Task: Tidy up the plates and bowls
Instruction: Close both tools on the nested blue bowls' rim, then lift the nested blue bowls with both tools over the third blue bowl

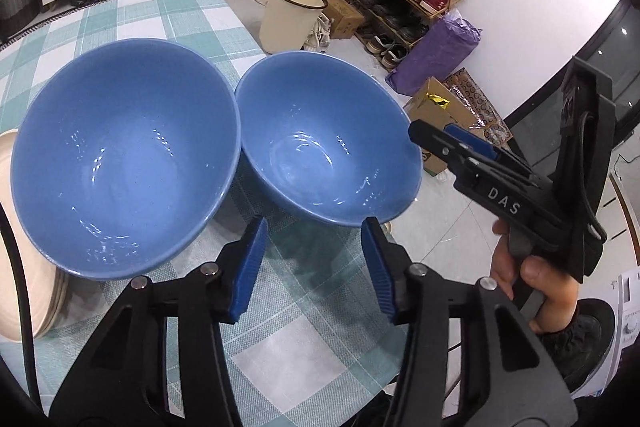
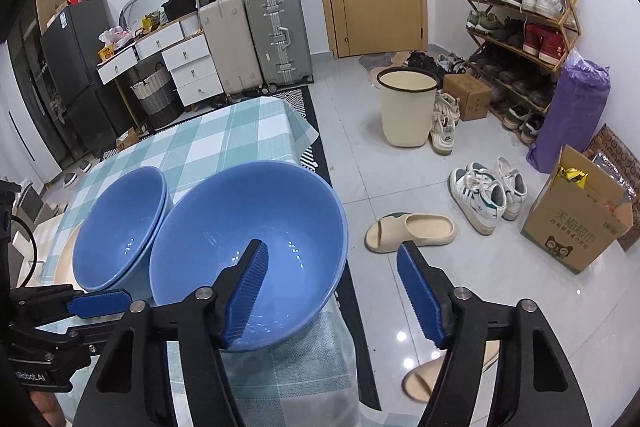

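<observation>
Two blue bowl groups stand on the plaid tablecloth. In the left wrist view a large blue bowl [image 1: 120,163] sits on the left, partly over a stack of cream plates [image 1: 24,267], and a second blue bowl [image 1: 324,143] sits at the table's right edge. My left gripper [image 1: 312,267] is open and empty just in front of the second bowl. In the right wrist view the near bowl [image 2: 248,247] stands at the table edge beside stacked blue bowls [image 2: 120,227]. My right gripper [image 2: 336,291] is open, its left finger over the near bowl's rim, nothing held.
The table [image 2: 224,131] drops off to a tiled floor on the right. On the floor are a cream bin [image 2: 406,107], slippers [image 2: 412,231], sneakers, a cardboard box [image 2: 572,223] and a shoe rack [image 2: 520,27]. Suitcases and drawers stand behind the table.
</observation>
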Demonstrator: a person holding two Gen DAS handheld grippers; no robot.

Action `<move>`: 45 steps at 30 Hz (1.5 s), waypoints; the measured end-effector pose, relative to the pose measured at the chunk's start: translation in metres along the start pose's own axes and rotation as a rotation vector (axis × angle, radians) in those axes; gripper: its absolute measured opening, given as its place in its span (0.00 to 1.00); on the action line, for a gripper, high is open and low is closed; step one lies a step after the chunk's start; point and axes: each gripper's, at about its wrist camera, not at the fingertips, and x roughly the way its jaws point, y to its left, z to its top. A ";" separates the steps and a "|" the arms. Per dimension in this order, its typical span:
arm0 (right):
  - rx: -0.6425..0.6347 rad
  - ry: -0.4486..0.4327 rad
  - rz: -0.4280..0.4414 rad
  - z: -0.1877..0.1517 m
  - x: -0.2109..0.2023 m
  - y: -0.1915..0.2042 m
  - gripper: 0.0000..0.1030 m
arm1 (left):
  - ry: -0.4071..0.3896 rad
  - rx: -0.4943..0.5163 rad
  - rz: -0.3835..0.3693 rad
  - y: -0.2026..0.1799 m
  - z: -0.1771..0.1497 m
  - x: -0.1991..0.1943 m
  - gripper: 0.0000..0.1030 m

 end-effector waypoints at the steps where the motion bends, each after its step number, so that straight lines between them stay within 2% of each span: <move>1: 0.000 0.005 0.005 0.000 0.003 0.000 0.64 | 0.002 -0.005 0.004 0.001 0.002 0.002 0.45; 8: 0.014 0.032 0.042 -0.003 0.022 -0.003 0.50 | 0.012 -0.017 0.023 0.004 0.008 0.016 0.45; 11: 0.023 0.039 0.051 -0.003 0.029 -0.004 0.48 | 0.009 -0.011 0.035 0.004 0.010 0.021 0.45; 17: 0.027 0.046 0.041 -0.001 0.040 -0.007 0.37 | 0.011 -0.011 0.042 0.004 0.014 0.030 0.45; 22: 0.018 0.049 0.030 0.003 0.048 -0.007 0.33 | 0.011 -0.002 0.056 0.003 0.016 0.034 0.45; 27: 0.008 0.041 0.023 0.005 0.052 -0.007 0.22 | 0.006 -0.001 0.055 0.004 0.019 0.036 0.45; 31: -0.009 0.031 0.010 0.004 0.052 -0.005 0.14 | 0.005 0.006 0.060 0.003 0.019 0.038 0.39; 34: -0.010 0.026 0.006 0.004 0.051 -0.005 0.12 | -0.001 0.007 0.055 0.004 0.019 0.040 0.33; 45: -0.029 0.016 -0.008 0.000 0.044 -0.004 0.12 | -0.018 0.038 0.070 -0.002 0.016 0.040 0.33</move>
